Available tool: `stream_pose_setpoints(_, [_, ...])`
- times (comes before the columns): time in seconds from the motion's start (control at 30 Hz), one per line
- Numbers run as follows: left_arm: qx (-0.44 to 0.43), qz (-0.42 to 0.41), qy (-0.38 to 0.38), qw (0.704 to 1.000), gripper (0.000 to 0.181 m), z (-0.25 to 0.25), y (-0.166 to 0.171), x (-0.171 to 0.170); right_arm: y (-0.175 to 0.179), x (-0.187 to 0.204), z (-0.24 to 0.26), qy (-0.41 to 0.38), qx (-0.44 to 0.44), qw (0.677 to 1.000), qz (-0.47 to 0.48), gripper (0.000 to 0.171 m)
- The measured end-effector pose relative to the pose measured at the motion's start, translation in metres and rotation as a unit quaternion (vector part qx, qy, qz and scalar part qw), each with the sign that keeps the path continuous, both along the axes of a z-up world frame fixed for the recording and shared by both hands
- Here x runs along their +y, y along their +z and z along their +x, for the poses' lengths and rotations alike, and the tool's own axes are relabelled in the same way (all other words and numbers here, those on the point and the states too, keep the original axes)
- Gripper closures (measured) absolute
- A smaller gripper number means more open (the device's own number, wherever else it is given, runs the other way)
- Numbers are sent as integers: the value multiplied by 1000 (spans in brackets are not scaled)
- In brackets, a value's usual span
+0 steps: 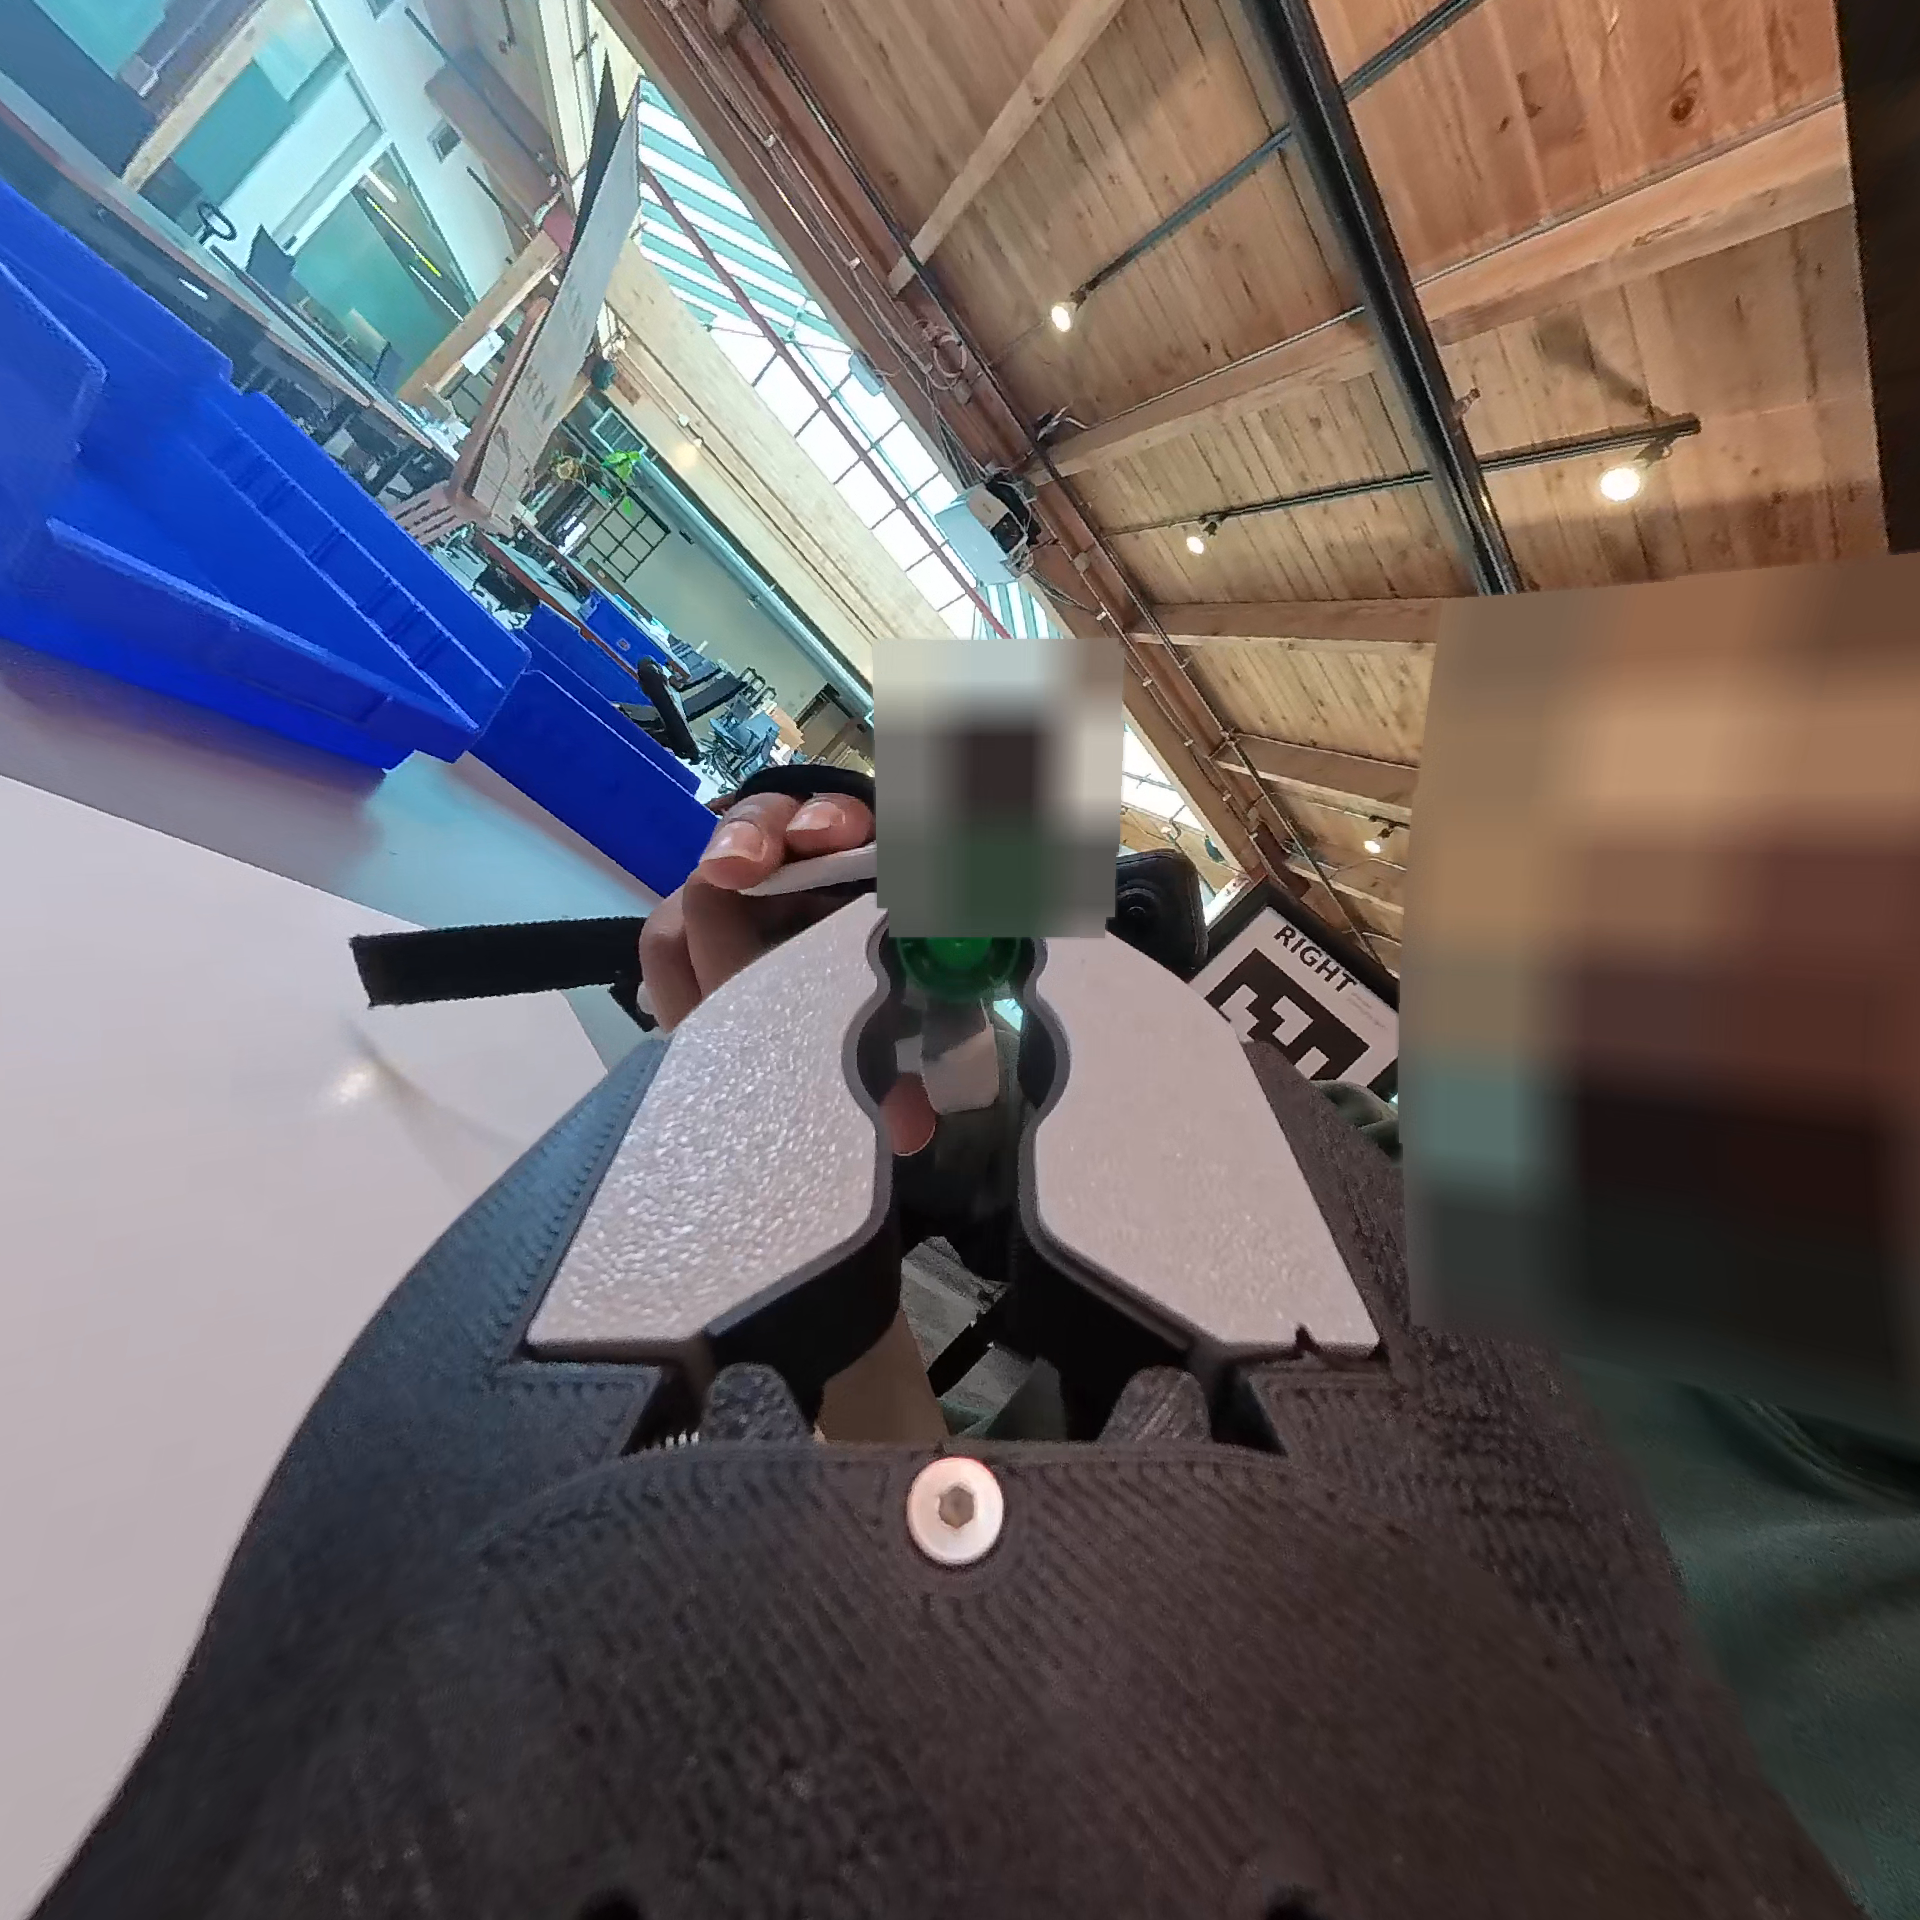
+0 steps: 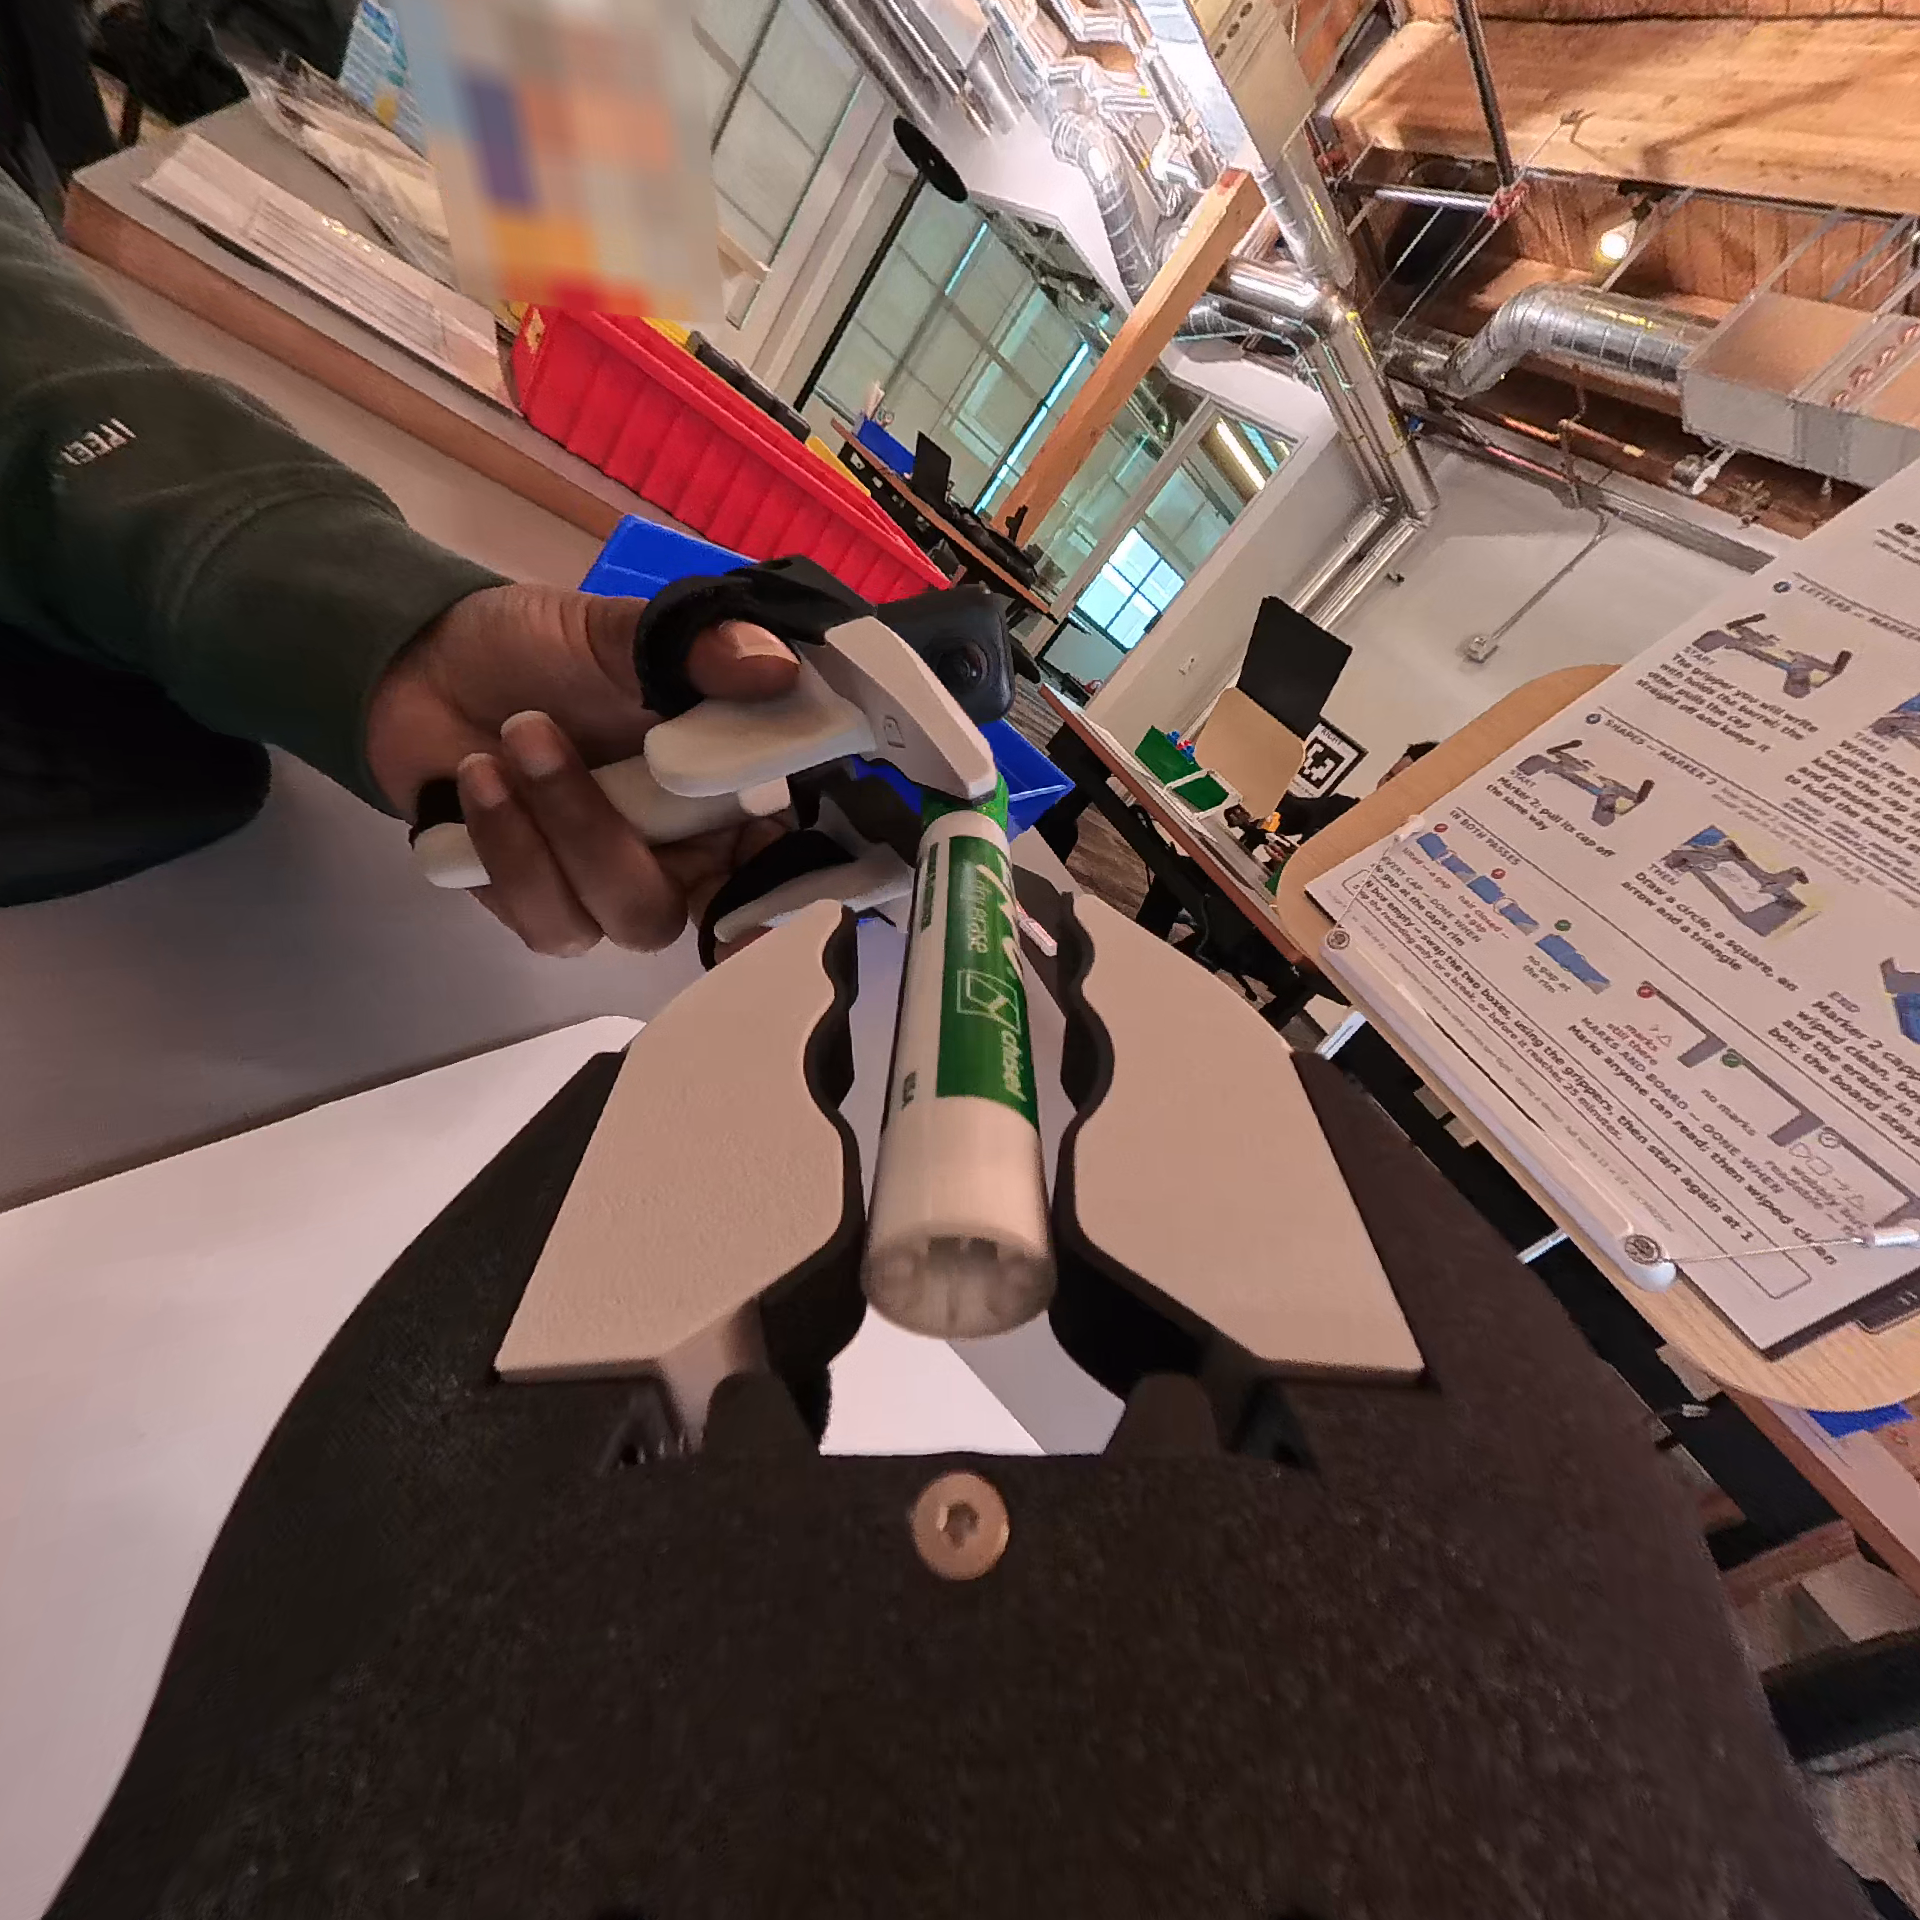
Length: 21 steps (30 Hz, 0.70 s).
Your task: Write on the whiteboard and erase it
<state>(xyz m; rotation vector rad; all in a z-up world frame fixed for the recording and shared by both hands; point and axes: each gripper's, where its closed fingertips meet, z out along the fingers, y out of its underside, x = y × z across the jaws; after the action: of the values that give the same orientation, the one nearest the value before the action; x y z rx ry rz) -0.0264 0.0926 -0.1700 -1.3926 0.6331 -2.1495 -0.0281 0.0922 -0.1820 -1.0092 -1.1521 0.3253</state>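
In the left wrist view, the left tool (image 1: 956, 997) is nearly closed on the green cap (image 1: 951, 961) of a marker, seen end-on between the finger tips. Beyond it a hand (image 1: 727, 914) grips the other tool's white handle, above the whiteboard (image 1: 208, 1143); blue bins (image 1: 260, 540) stand on the worktop.

In the right wrist view, the right tool (image 2: 961, 1029) clamps the green-and-white dry-erase marker (image 2: 966, 1081) by its barrel, butt end toward the camera, over the whiteboard (image 2: 260, 1351). The far cap end sits in the left tool (image 2: 935, 790), held by a hand (image 2: 540, 748). An instruction sheet (image 2: 1621, 935) lies at right.

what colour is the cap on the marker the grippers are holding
Green. The marker has a white barrel with a green label; its green cap shows best in the left wrist view.
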Motion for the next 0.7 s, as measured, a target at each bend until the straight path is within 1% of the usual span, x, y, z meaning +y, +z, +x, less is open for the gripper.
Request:
stream_pose_setpoints(0.13, [10,-10,-4,1000,162,3,-5,0,-3,0,-1,-2,-10,1000,3,134])
stream_pose_setpoints(0.27, [12,-21,-16,1000,162,12,-9,-8,-10,0,-5,0,-24,1000,6,134])
stream_pose_setpoints(0.5, [9,-50,-9,999,162,15,-16,-4,-11,2,-4,-2,-17,1000,3,134])
stream_pose_setpoints(0.7, [13,-48,-5,999,162,16,-17,-4,-12,2,-3,6,-11,1000,-4,136])
